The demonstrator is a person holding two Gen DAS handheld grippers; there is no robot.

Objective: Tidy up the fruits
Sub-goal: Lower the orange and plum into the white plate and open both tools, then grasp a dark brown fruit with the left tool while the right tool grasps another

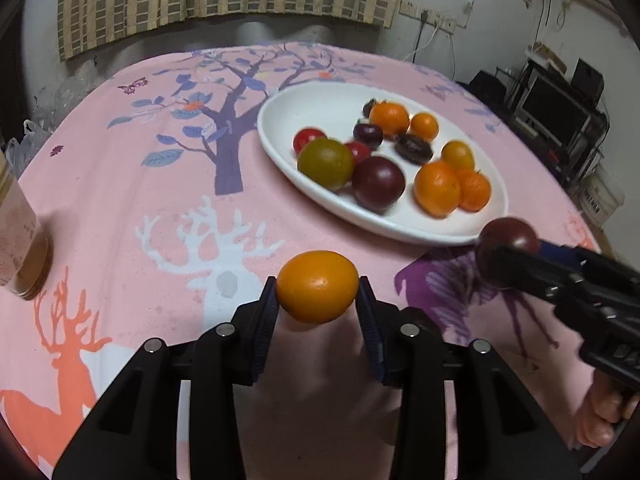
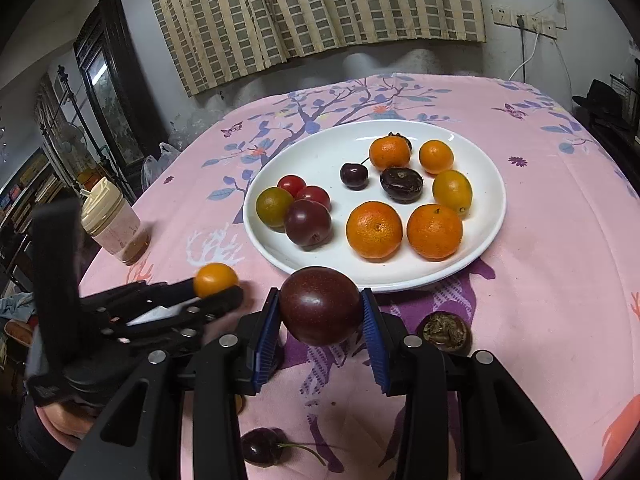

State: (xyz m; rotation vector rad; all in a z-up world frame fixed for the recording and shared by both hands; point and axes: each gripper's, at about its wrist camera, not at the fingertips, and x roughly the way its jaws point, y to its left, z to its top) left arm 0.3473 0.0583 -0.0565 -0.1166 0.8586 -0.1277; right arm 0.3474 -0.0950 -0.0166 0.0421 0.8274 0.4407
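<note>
We see the left claw (image 1: pixel 317 300) clamped on a small, smooth orange kumquat (image 1: pixel 317 286), its ribbed pads pressing both sides of the fruit just above the bench (image 1: pixel 132 200), which is draped in a pink cloth printed with deer and a purple tree. The right claw (image 2: pixel 320 316) is clamped on a round, dark purple plum (image 2: pixel 320 306), its blue pads touching the fruit on either side; from the left wrist view the same plum sits at the tip of the right claw near the front rim of the plate. Beyond both claws lies a wide white ceramic plate (image 2: pixel 320 148) holding three orange mandarins, an orange kumquat, a yellow-orange oval kumquat, a greenish round fruit, two red cherry tomatoes, a dark purple plum, a dark cherry and a dark brown wrinkled fruit. On the cloth near the right claw we find a loose dark cherry with a stem (image 2: pixel 262 446) and a brown, rough-topped round fruit (image 2: pixel 444 330), the latter just beside the right finger. A clear plastic jar with a cream lid (image 2: pixel 112 220) stands to the left, well apart from the plate. A hand (image 1: pixel 604 416) grips the right claw's handle.
</note>
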